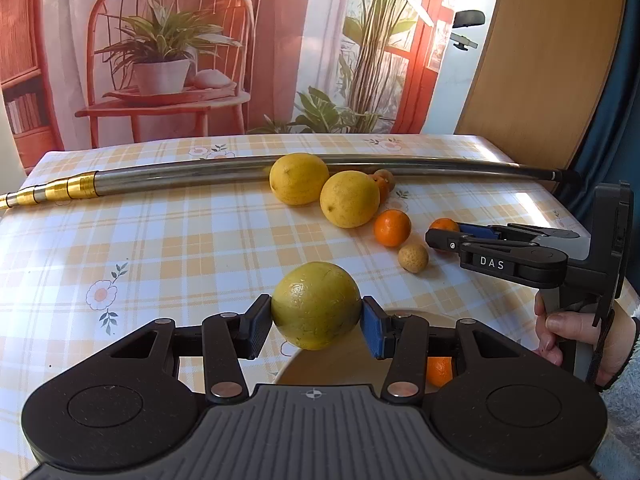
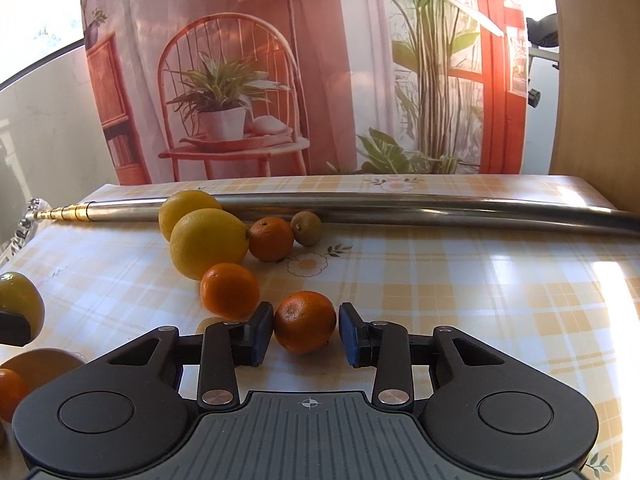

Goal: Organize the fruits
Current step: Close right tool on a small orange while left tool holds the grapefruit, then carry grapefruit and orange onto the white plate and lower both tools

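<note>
Two grippers are at work over the bench. The left gripper (image 1: 316, 322) has its jaws pinching a yellow-green citrus fruit (image 1: 316, 305), round and dimpled, lifted clear of the cloth with a blue pad pressed to each flank. Just under it sits a pale round plate (image 1: 332, 364), smooth and tan, and one small orange (image 1: 439, 371) lies on it, half hidden behind the gripper's linkage; whether the plate holds anything more I cannot tell from here.

The right gripper (image 2: 306, 330) has its jaws spread either side of a mandarin (image 2: 305, 321) resting on the bench; the left pad is touching or almost touching the peel, while the right pad stands a little apart from it. A hand (image 1: 576, 336) in a fuzzy grey sleeve grips that tool's handle.

Out from there, a second mandarin (image 2: 229, 290) sits just beside the first, glossy and slightly flattened. Behind it come two large yellow lemons (image 2: 208, 242), oval with matte pitted skin, touching one another, then a third mandarin (image 2: 272, 239) and a small brownish round fruit (image 2: 306, 228) near the back. Another tan, rough-skinned little fruit (image 1: 413, 257) lies close to the right gripper's fingers.

Along the far side runs a long metal pole (image 2: 360, 206), brushed steel with a gold telescoping end. The bench (image 1: 180, 240) wears a shiny plastic cloth, checked in orange and white with printed daisies. A printed backdrop (image 1: 180, 48) of a red chair and potted plants hangs behind.
</note>
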`<state>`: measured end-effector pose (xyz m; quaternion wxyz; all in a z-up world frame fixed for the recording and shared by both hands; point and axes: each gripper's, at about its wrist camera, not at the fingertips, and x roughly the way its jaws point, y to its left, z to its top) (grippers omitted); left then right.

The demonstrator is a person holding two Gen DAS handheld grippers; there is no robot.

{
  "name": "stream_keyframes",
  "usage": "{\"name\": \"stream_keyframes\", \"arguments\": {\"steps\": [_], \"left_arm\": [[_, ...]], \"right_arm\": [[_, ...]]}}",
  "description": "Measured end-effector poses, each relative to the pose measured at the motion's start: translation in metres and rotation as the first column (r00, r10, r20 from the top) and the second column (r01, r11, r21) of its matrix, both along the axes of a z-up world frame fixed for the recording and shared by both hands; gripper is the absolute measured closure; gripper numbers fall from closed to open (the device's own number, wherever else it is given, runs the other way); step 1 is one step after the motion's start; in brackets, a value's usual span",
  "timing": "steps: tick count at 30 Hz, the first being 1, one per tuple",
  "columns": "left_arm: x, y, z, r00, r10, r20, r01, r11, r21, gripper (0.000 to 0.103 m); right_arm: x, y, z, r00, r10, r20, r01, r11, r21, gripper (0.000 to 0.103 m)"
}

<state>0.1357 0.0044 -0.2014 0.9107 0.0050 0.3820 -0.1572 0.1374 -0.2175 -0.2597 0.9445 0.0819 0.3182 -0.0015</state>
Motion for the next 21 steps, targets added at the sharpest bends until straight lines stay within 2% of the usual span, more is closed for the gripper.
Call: {"name": "stream_keyframes", "arguments": {"steps": [12,21], "left_arm": [[-0.008,-0.004,-0.005,1.000,-0.011,-0.014,0.011,1.000,0.020,0.053],[-0.013,-0.006,-0.006,1.000,-0.016,-0.017,0.016,0.999,0.029,0.053]], "right_arm": [[-0.013,-0.012,0.001,0.997,-0.051,0.049,0.048,0.997,0.061,0.072],[-0.013,-0.011,0.000,0.998,-0.047,0.050,0.045,0.997,0.056,0.072]]}}
